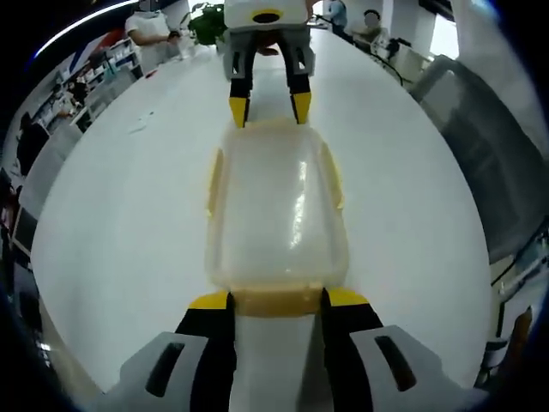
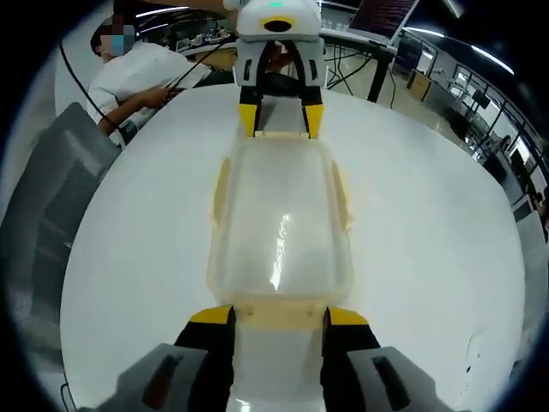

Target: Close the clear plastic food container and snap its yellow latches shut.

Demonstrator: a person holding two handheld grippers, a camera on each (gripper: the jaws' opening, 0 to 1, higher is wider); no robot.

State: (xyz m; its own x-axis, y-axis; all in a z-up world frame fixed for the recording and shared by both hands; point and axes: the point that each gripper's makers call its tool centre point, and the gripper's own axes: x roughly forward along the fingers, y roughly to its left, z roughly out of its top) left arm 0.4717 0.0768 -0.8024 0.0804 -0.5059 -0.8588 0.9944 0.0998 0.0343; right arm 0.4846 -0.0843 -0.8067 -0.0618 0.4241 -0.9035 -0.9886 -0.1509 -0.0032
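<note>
The clear plastic container (image 1: 274, 206) lies lengthwise on the white table (image 1: 129, 223) with its lid on. Pale yellow latches run along its long sides (image 1: 214, 182). In the left gripper view my left gripper (image 1: 279, 299) is open at the near end, its yellow tips either side of the end latch (image 1: 274, 302). My right gripper (image 1: 269, 108) stands open at the far end. In the right gripper view the same container (image 2: 279, 215) shows from the other end: my right gripper (image 2: 280, 316) straddles the near latch (image 2: 279, 316), and my left gripper (image 2: 280, 120) is at the far latch.
A grey chair (image 1: 489, 146) stands by the table edge, also seen as the chair (image 2: 60, 189) in the right gripper view. A person in white (image 2: 137, 77) sits beyond the table. A potted plant (image 1: 206, 21) and a laptop (image 2: 382, 17) stand further off.
</note>
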